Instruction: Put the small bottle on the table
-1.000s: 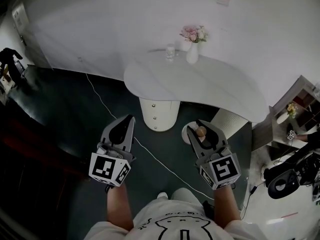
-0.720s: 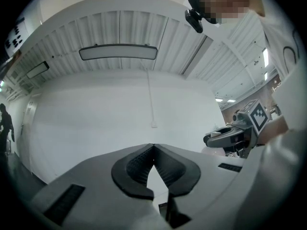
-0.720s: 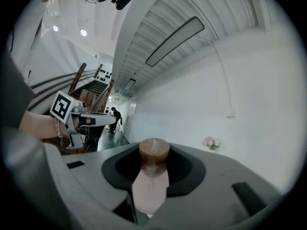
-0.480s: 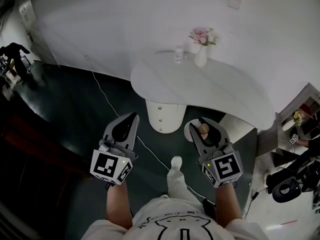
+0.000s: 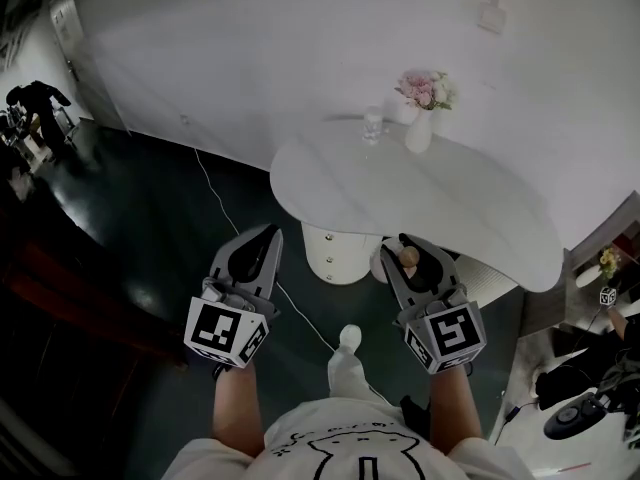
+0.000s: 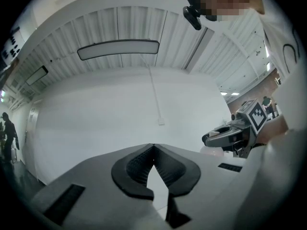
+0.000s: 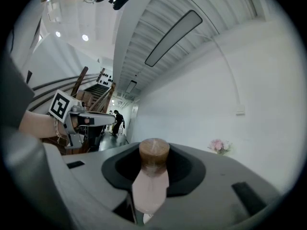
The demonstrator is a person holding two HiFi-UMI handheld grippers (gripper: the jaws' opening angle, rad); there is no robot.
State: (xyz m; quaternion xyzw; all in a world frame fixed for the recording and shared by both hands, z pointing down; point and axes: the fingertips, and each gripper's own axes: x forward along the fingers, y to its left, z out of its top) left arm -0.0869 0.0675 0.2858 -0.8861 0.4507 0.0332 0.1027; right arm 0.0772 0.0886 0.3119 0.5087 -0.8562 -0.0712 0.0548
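Observation:
In the right gripper view, a small pale bottle (image 7: 151, 186) with a brown wooden cap stands between the jaws of my right gripper (image 7: 154, 150), which is shut on it. The head view shows the bottle's cap (image 5: 408, 258) in the right gripper (image 5: 405, 244), held level just short of the near edge of the white oval table (image 5: 440, 203). My left gripper (image 5: 267, 232) is level beside it over the dark floor. Its jaws meet at the tips with nothing between them, as the left gripper view (image 6: 153, 148) shows.
On the table's far side stand a white vase of pink flowers (image 5: 421, 118) and a small glass (image 5: 372, 126). The table rests on a white pedestal (image 5: 338, 253). A white cable (image 5: 215, 203) crosses the dark floor. A person (image 5: 35, 108) stands far left.
The table has come nearer and lower in the head view as both grippers moved forward toward it. The bottle stays gripped. A white shoe now shows below.

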